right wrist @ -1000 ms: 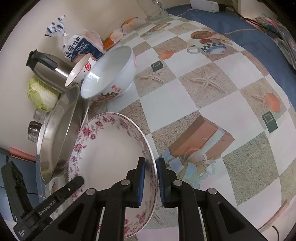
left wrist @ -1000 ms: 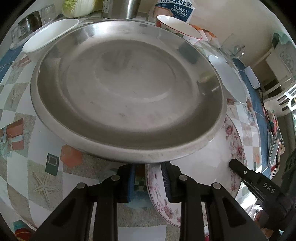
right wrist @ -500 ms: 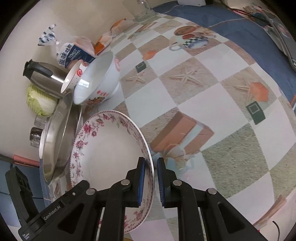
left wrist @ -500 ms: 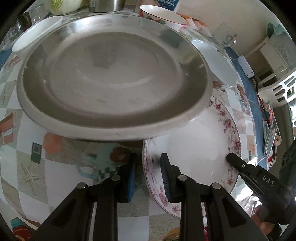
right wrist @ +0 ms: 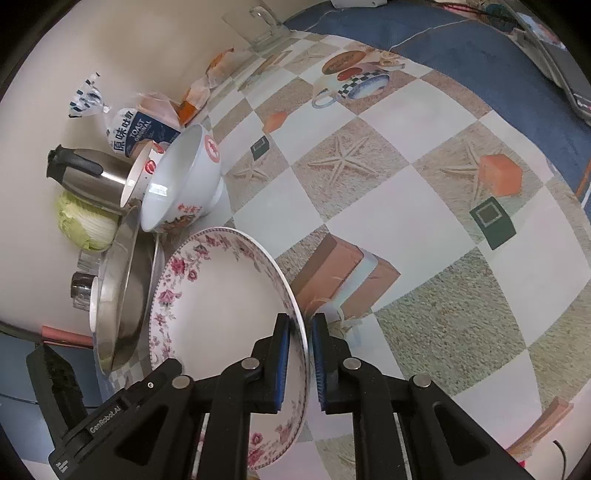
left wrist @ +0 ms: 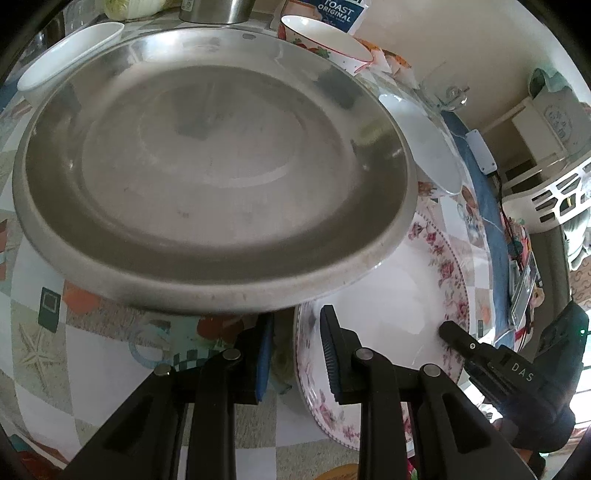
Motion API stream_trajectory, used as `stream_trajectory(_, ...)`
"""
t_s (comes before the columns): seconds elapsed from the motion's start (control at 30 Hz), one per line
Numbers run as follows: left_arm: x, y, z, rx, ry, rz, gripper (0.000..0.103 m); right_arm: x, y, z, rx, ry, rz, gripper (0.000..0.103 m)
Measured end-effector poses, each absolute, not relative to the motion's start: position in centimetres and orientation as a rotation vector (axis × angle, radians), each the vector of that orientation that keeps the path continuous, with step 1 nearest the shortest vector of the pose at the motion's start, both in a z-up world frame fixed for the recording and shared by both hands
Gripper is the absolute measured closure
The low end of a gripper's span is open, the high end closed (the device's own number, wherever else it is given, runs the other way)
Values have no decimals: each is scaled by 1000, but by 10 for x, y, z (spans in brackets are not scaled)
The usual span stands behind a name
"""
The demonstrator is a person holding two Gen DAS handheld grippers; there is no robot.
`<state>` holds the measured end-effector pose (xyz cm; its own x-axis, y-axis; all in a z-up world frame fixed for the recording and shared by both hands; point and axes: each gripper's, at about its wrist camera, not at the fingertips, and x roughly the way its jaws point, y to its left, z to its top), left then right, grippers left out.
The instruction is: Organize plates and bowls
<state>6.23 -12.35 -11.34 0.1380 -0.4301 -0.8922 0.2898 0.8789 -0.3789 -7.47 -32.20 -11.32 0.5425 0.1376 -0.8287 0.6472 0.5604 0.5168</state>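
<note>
A white plate with a pink floral rim (right wrist: 218, 302) is tilted above the table; my right gripper (right wrist: 300, 334) is shut on its near rim. It also shows in the left wrist view (left wrist: 399, 306). My left gripper (left wrist: 295, 325) is open, one finger either side of that plate's left rim, just under the near edge of a large steel plate (left wrist: 207, 162). The steel plate (right wrist: 123, 291) overlaps the floral plate's left edge. A large white bowl (right wrist: 181, 184) and a small red-rimmed bowl (right wrist: 140, 166) sit behind. A shallow white dish (left wrist: 66, 48) lies far left.
A steel kettle (right wrist: 85, 173), a cabbage (right wrist: 85, 221), a toast bag (right wrist: 136, 129) and a glass (right wrist: 264, 26) line the wall. The patterned tablecloth (right wrist: 406, 206) stretches right of the plates. A white basket (left wrist: 554, 195) stands beyond the table.
My left gripper has opened wider and shifted so its fingers straddle the floral plate's rim. The right gripper keeps its hold, and the floral plate has shifted slightly.
</note>
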Motion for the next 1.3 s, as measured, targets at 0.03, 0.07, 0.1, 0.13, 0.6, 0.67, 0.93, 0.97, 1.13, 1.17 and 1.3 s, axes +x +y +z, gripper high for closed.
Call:
stream_trajectory(0.03,63,-124,-113,-123,1331,-524,77,-75,-323,-114,955,973,-361,90)
stream_trajectory(0.07,64,-125,-113,-118,1328,-524,77,-74,-322,-114,949,974,-359,90)
stream_trajectory(0.1,65,-127,-113,-110,1324,-525,77,-74,-321,-113,941,977,-359,90)
stream_trajectory(0.13,65,-129,-113,-96,1318,-526,77,-72,-320,-112,930,980,-360,90)
stream_trajectory(0.6,60,-146,-111,-5,1297,-561,82,-70,-321,-114,937,974,-349,91)
stream_trajectory(0.67,61,-143,-111,-14,1296,-564,83,-71,-322,-115,942,972,-346,91)
stream_trajectory(0.93,54,-145,-106,15,1273,-594,85,-72,-319,-106,859,985,-376,90)
stream_trajectory(0.97,53,-146,-106,16,1274,-597,85,-73,-321,-106,858,981,-377,90)
stream_trajectory(1.13,51,-144,-98,17,1240,-607,85,-75,-320,-98,819,966,-375,89)
stream_trajectory(1.17,50,-143,-96,15,1235,-612,85,-76,-319,-95,807,960,-374,89)
stream_trajectory(1.3,48,-145,-93,29,1227,-621,85,-79,-319,-87,786,942,-377,89)
